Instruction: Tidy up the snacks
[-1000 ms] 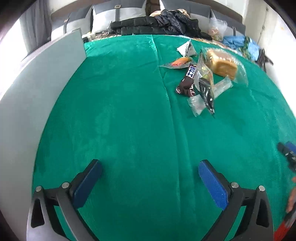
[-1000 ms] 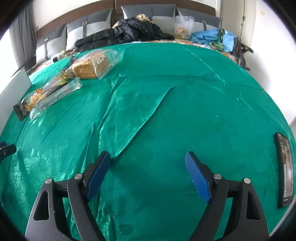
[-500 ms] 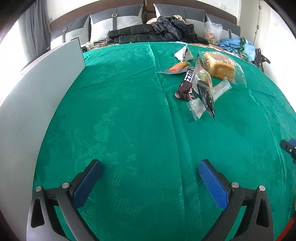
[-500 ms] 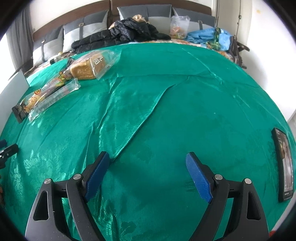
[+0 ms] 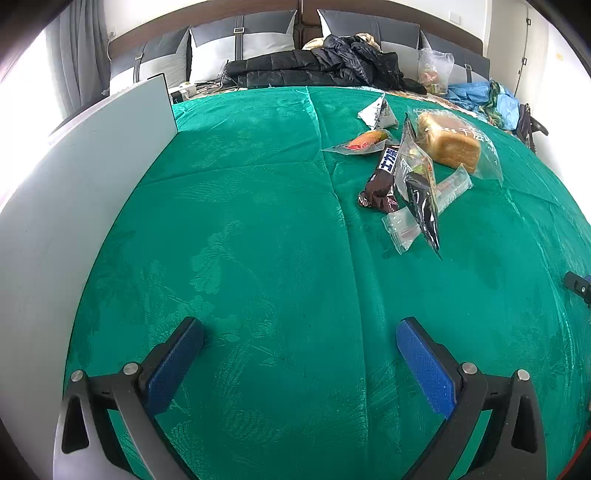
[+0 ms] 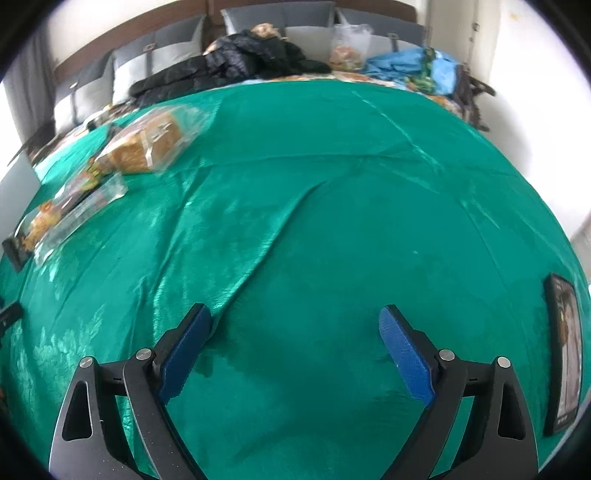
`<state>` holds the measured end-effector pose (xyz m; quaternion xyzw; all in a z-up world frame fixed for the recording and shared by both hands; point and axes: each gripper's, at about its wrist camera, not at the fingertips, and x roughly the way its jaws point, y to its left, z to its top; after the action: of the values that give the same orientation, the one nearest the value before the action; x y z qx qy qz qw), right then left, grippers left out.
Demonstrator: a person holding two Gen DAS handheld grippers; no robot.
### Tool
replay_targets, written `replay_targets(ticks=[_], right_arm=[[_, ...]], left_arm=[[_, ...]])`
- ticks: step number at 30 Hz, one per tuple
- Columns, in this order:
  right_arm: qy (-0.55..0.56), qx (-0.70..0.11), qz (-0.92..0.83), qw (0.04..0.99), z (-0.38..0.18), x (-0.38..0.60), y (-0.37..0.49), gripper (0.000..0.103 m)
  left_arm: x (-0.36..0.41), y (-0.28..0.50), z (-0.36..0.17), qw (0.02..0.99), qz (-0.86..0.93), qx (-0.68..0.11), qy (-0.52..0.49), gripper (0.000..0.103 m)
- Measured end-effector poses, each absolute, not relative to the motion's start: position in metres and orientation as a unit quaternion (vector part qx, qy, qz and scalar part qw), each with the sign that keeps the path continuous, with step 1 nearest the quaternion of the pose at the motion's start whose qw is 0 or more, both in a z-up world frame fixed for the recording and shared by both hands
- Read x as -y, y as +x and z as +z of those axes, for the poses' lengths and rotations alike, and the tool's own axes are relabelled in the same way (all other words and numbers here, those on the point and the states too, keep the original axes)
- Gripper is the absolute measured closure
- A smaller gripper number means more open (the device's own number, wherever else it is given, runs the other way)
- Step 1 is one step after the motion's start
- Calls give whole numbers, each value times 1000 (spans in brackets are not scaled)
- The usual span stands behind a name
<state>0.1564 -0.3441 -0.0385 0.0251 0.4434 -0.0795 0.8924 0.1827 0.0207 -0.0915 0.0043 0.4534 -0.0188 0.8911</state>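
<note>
Snacks [image 5: 413, 173] lie heaped well ahead and right of the left hand-held gripper [image 5: 299, 354], wide and empty; the right hand-held gripper [image 6: 295, 336], jaws just opening, holds nothing. Overlapping slick wrappers risk a double pickup or slip.

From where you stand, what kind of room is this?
Most likely a bedroom. A padded headboard runs along the far wall, pillows lean against it, and a black jacket lies in front of them. The packaged snacks lie on a green cloth.
</note>
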Motion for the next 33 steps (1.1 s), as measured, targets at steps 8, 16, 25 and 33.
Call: replay_targets(ticks=[8,16,25,33], right_arm=[[25,-445,-80,892,-37,346,158,8],[25,-445,-80,892,-37,345,157,8],[25,-445,-80,892,-37,345,157,8],[25,-445,-80,892,-37,345,157,8]], left_arm=[[-21,183,-92,891,-19,-453,4,0],[-21,183,-92,891,-19,-453,5,0],[-21,190,-88,868,-45,-495,19,0],[-12,238,-20,881,-97,-458,-71,1]])
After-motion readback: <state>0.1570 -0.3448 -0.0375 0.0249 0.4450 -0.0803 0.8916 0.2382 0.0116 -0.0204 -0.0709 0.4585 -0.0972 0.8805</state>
